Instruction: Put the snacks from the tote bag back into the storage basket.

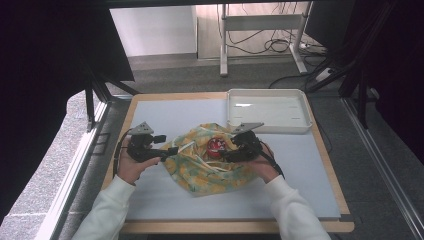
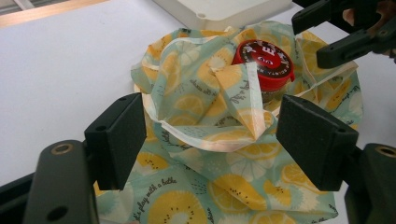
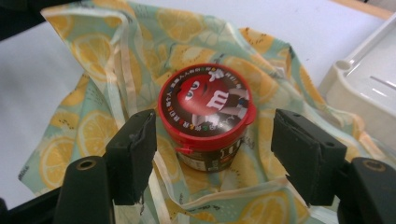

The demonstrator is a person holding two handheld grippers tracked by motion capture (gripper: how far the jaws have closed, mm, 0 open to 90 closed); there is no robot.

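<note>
- Your right gripper [image 3: 212, 154] stands wide, jaws either side of the red-lidded candy tub [image 3: 205, 116], not gripping.
- The tub sits inside the lemon-print cloth bag [image 1: 210, 167].
- Your left gripper [image 2: 212, 140] is wide around the bag's bunched edge.
- The white tray [image 1: 235, 107] lies beyond your right gripper.

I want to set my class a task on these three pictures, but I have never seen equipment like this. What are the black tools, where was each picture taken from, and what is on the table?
A person sits at a table and holds a hand-operated two-jaw gripper in each hand. The high view looks down from above: left gripper, right gripper. The other two pictures come from small cameras riding on the grippers, looking along their black jaws.

On the table lies a lemon-print cloth, crumpled around a red-lidded jar that stands on it. A white tray sits behind.

The left gripper's jaws stand open either side of a raised fold of cloth. The right gripper's jaws stand open around the jar, not touching it. Nothing is gripped.
</note>
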